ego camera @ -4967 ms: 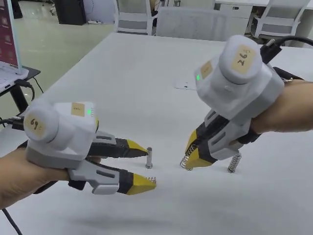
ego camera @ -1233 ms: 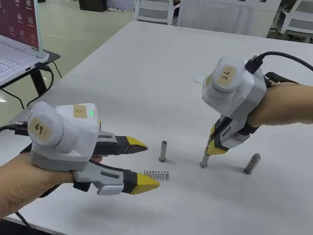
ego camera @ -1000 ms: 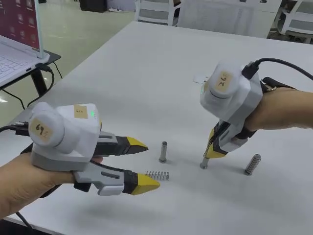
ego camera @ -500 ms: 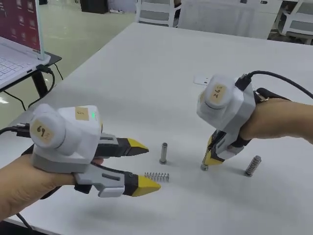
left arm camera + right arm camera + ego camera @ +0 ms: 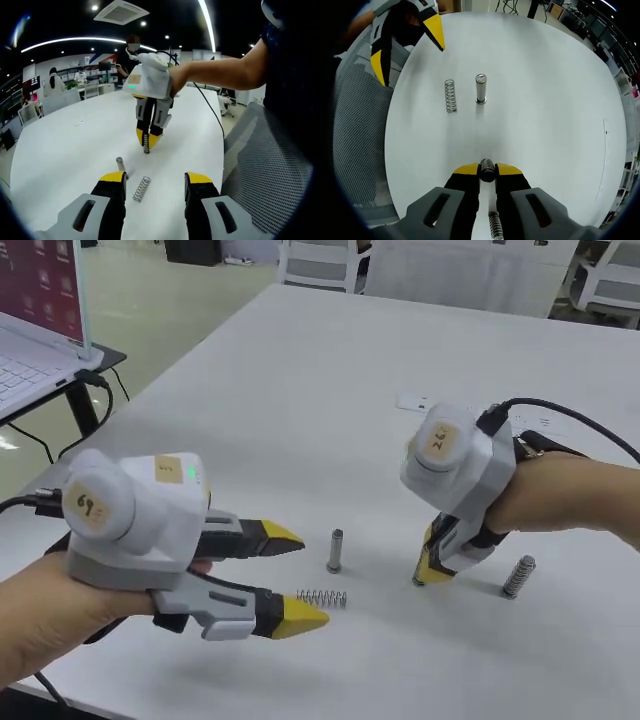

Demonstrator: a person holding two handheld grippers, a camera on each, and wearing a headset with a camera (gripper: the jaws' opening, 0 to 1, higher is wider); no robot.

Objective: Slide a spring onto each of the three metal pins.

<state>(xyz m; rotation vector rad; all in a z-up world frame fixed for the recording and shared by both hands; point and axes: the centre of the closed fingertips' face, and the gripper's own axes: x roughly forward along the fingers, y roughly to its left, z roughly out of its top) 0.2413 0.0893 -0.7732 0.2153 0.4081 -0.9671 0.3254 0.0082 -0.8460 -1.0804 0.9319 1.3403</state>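
Steel spring [image 5: 487,170] sits pinched between the pressed-together jaws of the right tool [image 5: 433,570], which points steeply down at the white table [image 5: 300,390]. What the spring stands on is mostly hidden by the yellow tips. Just left, a bare pin [image 5: 335,551] stands upright. A loose spring [image 5: 320,597] lies flat beside it, just ahead of the left tool [image 5: 296,578], whose jaws are spread. Farther right a third spring [image 5: 517,577] stands tilted; any pin inside is hard to make out.

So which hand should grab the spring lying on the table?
Left. The left gripper is open, with the loose spring right by its tips, beside the bare pin. The right gripper is shut on another spring.
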